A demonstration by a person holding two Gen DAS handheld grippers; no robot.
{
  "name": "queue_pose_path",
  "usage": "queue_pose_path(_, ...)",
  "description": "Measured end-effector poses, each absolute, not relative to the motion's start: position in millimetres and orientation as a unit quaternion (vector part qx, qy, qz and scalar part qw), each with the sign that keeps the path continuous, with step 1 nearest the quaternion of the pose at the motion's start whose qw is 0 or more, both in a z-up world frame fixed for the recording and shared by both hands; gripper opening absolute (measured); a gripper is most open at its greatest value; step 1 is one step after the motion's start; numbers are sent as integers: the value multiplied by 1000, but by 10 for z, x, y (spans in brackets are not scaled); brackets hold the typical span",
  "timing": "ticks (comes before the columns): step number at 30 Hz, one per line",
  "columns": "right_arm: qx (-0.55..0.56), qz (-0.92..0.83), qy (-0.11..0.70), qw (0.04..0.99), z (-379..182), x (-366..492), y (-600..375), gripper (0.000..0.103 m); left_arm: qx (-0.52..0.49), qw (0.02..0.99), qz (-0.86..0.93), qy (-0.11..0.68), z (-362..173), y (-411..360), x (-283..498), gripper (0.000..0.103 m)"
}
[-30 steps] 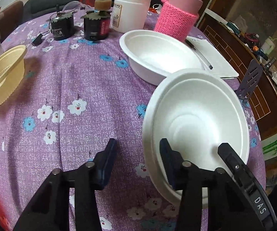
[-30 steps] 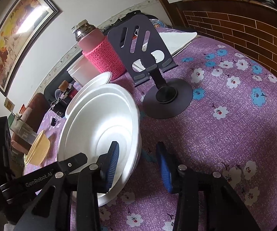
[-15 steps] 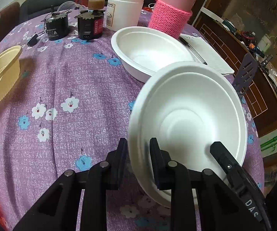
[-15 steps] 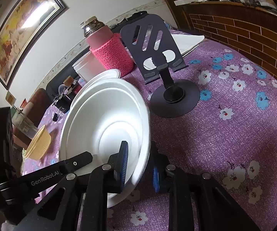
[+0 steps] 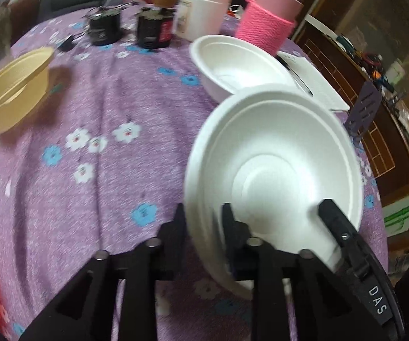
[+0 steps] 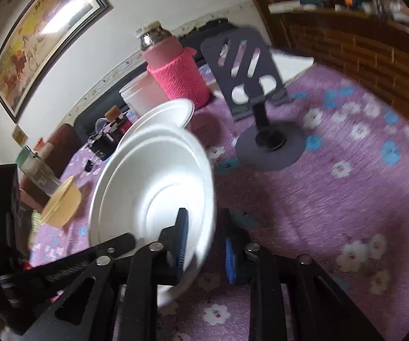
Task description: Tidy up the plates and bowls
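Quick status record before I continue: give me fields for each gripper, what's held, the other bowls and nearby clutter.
left gripper: shut on the near-left rim of the white bowl stack
right gripper: shut on the opposite rim of the same stack
white bowl stack: nested white bowls, tilted, held by both grippers
single white bowl: on the tablecloth beyond the stack, upright
yellow bowl: far left on the table, apart from the white ones
clutter: pink knit-sleeved bottle, phone stand, white jar
image quality: motion blur in both views
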State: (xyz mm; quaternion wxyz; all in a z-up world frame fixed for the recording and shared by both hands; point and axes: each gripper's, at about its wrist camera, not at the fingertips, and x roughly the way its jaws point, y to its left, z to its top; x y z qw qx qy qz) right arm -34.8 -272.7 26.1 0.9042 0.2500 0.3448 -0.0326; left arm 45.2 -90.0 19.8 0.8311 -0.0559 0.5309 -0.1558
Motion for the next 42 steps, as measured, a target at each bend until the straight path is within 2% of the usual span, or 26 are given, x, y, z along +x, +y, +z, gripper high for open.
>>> queue_pose_path(1, 241, -42, 341, 908, 322, -405, -2714, 44, -60, 831, -157, 530, 222, -850, 441, 37)
queue_pose_path(3, 234, -46, 329, 914, 460, -523, -2715, 50, -64, 837, -156, 521, 319, -730, 430, 42)
queue_pose_path(8, 189, -40, 300, 934, 960, -484, -2689, 50, -64, 849, -143, 504, 530, -535, 695, 44)
queue_pose_path(12, 183, 29, 357, 915, 1210, 279, -2669, 50, -90, 849, -136, 502, 623, -524, 1097, 44)
queue_pose_path(16, 123, 9, 420, 899, 1154, 1036, -2591, 50, -108, 841, -141, 512, 634, -584, 1522, 44)
queue_pose_path(21, 94, -27, 478, 873, 941, 1578, -2602, 50, -111, 827, -142, 532, 488, -718, 1884, 44)
queue_pose_path(31, 67, -60, 531, 843, 624, 1863, -2578, 49, -140, 795, -174, 564, 145, -909, 2099, 45)
queue_pose_path(32, 73, -57, 535, 840, 592, 1877, -2591, 48, -140, 793, -181, 565, 142, -924, 2098, 44)
queue_pose_path(33, 77, -58, 536, 839, 579, 1869, -2607, 37, -140, 790, -187, 566, 140, -941, 2099, 42)
queue_pose_path(34, 80, -57, 537, 838, 571, 1877, -2608, 21, -139, 789, -189, 568, 137, -964, 2090, 31)
queue_pose_path(35, 89, -49, 539, 836, 561, 1873, -2612, 17, -138, 786, -193, 570, 129, -986, 2081, 22)
queue_pose_path(38, 83, -48, 524, 846, 640, 1804, -2569, 16, -124, 795, -186, 564, 171, -986, 2026, 16)
queue_pose_path(42, 79, -35, 495, 864, 867, 1690, -2437, 16, -137, 804, -180, 550, 372, -809, 1917, 13)
